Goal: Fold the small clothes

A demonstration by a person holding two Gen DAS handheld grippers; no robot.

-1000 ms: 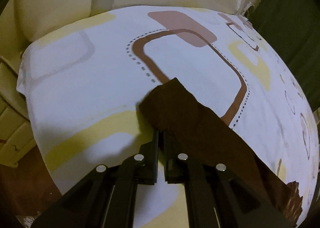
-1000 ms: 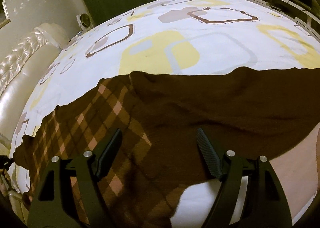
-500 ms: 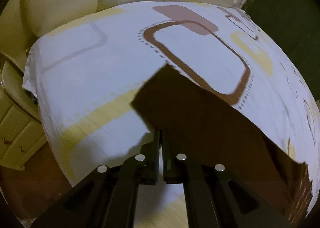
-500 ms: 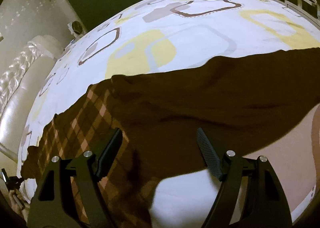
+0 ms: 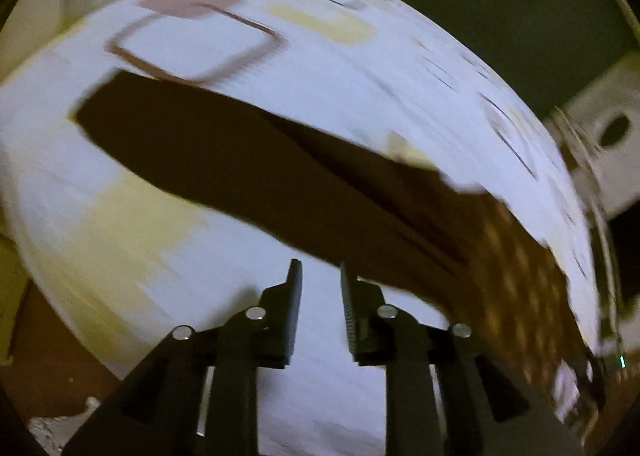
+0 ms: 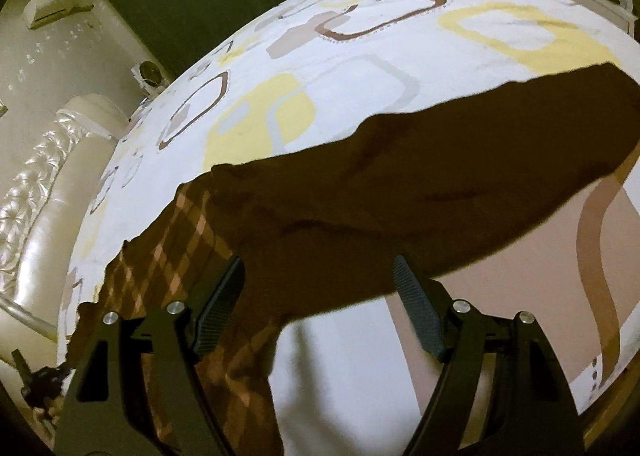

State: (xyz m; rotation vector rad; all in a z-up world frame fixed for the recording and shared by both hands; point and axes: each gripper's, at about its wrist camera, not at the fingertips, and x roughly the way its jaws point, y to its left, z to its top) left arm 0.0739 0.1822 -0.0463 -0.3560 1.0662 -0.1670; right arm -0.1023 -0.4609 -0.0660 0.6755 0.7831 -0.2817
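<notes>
Left gripper [image 5: 319,272] just parting, empty; one brown garment [image 5: 224,159].

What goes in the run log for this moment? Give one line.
step: fold brown garment on bed sheet | left claw: just opened, nothing between its fingers | right claw: open over garment, not gripping

Matt brown cloth garment [image 6: 400,195] on smooth printed bedsheet [image 6: 360,103]; glossy tufted headboard [image 6: 36,183].

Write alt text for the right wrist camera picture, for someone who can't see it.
A dark brown garment with a checked part lies spread on a patterned bedsheet. The right hand-held gripper hangs over its near edge, jaws open, nothing gripped.
</notes>
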